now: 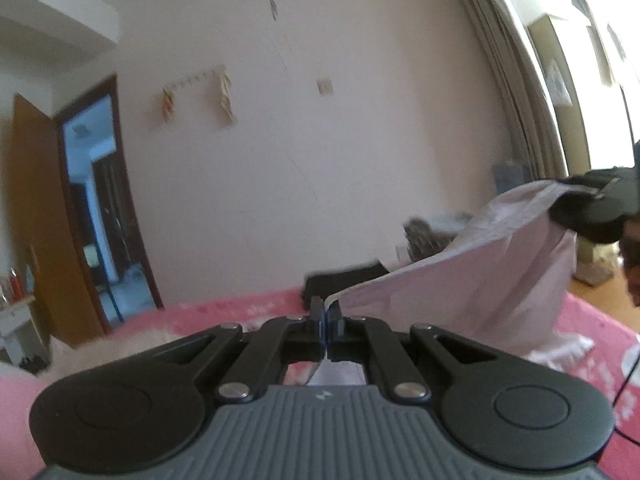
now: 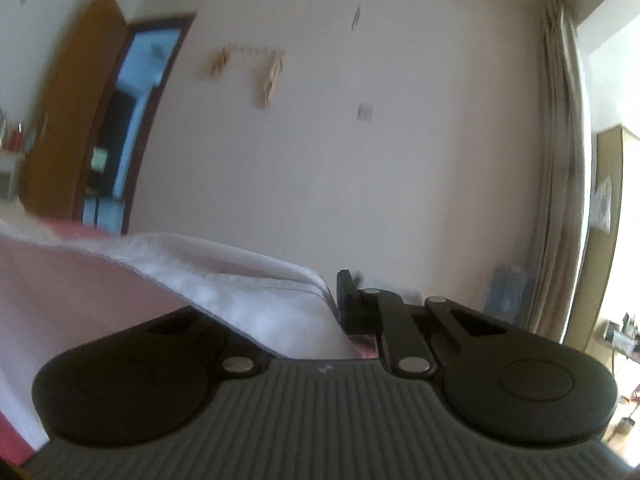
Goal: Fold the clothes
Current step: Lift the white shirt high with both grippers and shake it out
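The left gripper (image 1: 325, 322) has its jaws pressed together on a thin edge of a pale garment (image 1: 472, 276), and the cloth runs from that pinch up and to the right, where the right gripper (image 1: 588, 210) holds the far end higher in the air. In the right wrist view the right gripper (image 2: 334, 300) has the white cloth (image 2: 248, 300) bunched over its left finger; the jaws look closed on a hem, though the fabric hides the contact itself. Held at two points like this, the garment is stretched into a sheet above the pink bed (image 1: 240, 308), most likely so that creases fall out and an edge hangs straight for laying down. Its lower part trails onto the bedcover at the right. A dark piece of clothing (image 1: 344, 280) lies flat on the far side of the bed, near the wall. Both views are blurred, so the garment's type and whether it carries a fold cannot be told.
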`<state>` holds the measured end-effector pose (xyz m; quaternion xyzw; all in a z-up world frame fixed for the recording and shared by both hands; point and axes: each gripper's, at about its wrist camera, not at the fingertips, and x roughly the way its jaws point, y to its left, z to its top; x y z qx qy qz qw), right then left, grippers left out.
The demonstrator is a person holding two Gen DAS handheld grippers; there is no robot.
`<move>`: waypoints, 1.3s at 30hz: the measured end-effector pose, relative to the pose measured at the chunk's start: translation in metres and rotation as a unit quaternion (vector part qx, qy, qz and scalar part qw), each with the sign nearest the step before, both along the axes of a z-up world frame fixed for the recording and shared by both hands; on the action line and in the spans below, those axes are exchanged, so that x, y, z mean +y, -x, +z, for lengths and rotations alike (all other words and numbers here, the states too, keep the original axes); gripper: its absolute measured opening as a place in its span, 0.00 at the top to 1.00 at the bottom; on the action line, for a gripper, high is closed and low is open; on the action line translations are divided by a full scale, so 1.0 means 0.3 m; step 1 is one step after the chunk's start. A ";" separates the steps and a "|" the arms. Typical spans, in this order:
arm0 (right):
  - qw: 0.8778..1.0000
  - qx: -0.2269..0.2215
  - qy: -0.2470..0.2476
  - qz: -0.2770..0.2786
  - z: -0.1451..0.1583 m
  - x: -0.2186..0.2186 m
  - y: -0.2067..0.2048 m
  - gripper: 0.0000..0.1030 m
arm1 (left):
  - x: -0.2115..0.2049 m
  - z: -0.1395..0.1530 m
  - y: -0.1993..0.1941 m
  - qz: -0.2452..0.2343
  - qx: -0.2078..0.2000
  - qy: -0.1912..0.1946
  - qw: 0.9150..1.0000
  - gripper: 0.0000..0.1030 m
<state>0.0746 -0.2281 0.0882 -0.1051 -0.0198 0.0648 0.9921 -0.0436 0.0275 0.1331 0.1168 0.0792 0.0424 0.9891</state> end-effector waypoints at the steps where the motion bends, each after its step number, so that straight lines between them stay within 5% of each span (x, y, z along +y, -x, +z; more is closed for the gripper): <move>1: 1.000 -0.012 -0.003 0.005 0.049 -0.005 0.026 0.92 | 0.006 0.031 0.014 0.003 -0.011 0.002 1.000 0.98; 7: 0.995 -0.098 0.003 0.027 0.327 -0.039 0.168 0.92 | 0.023 0.279 0.159 0.015 -0.114 0.003 0.993 0.98; 14: 0.979 -0.199 0.001 0.037 0.652 -0.110 0.423 0.92 | -0.008 0.592 0.397 0.007 -0.223 -0.012 0.975 0.98; 21: 0.965 -0.256 -0.021 0.048 0.892 -0.225 0.686 0.92 | -0.088 0.801 0.624 -0.011 -0.300 -0.020 0.954 0.98; 26: 0.959 -0.278 -0.031 0.053 0.962 -0.301 0.847 0.92 | -0.149 0.882 0.729 -0.026 -0.310 -0.017 0.950 0.98; 32: 0.962 -0.266 -0.032 0.050 0.959 -0.344 0.905 0.92 | -0.187 0.891 0.744 -0.035 -0.285 -0.004 0.958 0.98; 39: 0.978 -0.206 -0.014 0.034 0.907 -0.340 0.753 0.92 | -0.161 0.780 0.429 -0.034 -0.175 0.013 0.984 0.98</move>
